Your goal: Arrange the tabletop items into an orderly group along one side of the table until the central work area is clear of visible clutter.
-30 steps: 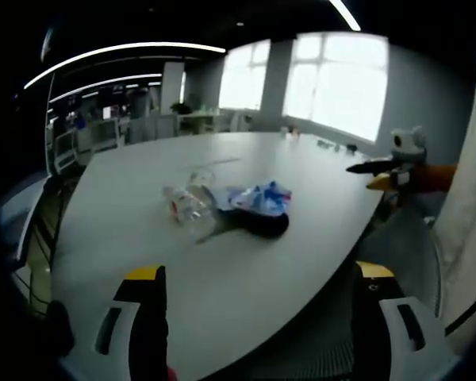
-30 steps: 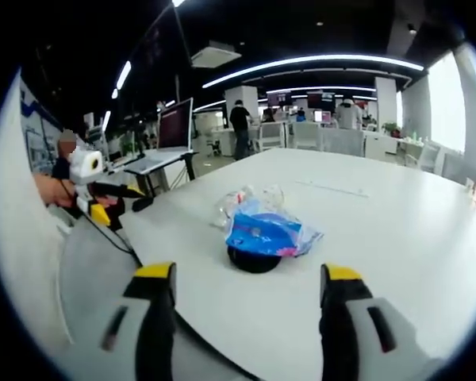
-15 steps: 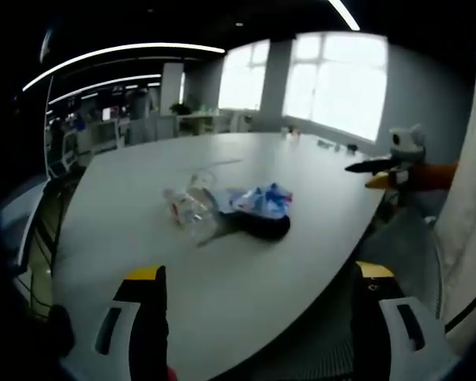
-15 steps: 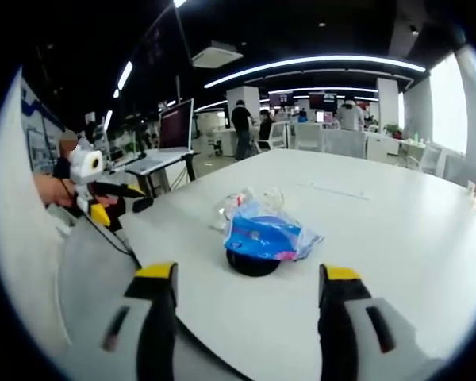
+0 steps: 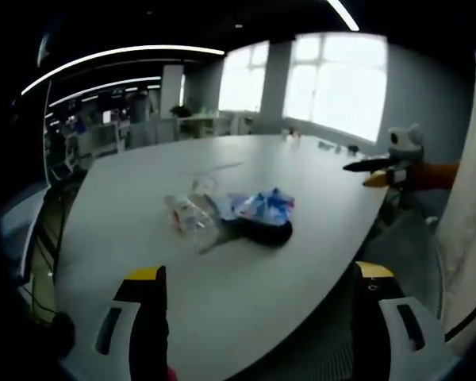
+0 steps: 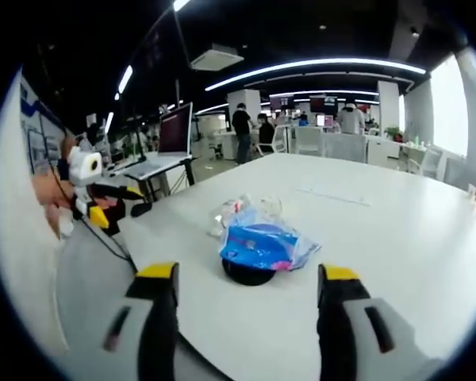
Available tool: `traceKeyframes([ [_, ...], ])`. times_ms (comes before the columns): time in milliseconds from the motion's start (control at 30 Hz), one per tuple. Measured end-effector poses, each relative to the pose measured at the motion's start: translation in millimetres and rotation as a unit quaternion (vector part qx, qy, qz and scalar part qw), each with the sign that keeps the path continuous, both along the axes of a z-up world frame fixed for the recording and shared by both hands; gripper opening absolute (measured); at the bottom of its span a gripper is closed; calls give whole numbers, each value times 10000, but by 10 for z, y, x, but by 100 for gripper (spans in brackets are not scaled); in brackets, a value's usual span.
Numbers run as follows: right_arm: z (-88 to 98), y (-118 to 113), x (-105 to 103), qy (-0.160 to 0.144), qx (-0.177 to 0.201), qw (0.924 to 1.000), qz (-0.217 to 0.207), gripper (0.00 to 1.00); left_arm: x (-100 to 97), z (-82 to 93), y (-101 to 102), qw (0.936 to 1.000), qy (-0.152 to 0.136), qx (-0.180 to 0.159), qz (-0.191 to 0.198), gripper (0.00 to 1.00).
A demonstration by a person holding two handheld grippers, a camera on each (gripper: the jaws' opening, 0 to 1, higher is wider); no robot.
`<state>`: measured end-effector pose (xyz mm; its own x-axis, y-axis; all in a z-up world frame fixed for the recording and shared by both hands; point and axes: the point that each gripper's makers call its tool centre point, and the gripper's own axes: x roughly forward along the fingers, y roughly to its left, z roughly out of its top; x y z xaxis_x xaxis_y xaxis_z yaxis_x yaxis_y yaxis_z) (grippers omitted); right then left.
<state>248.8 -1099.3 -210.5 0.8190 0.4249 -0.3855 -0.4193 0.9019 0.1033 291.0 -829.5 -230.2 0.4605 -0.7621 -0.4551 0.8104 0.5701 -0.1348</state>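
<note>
Office lights glow behind a wide white desk (image 5: 246, 294). One black bowl (image 6: 246, 272) sits on it with one blue packet (image 6: 260, 244) on top, one clear plastic bottle (image 5: 190, 214) lying beside. Left tongs (image 5: 258, 317) and right tongs (image 6: 246, 317) gape wide, empty, well short of the pile.

a big white table (image 5: 246, 294) stands in an open office with a dark ceiling and long curved light strips (image 6: 317, 63). bright windows (image 5: 341, 83) are behind it, and desks with a monitor (image 6: 175, 127) stand at the side.
</note>
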Motion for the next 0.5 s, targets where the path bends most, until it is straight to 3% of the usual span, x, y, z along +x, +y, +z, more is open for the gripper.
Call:
traceKeyframes([
  [500,147,-79,124,-152,31,9999,-77,66,123,279,-184,9996,-228,-127,-54,91],
])
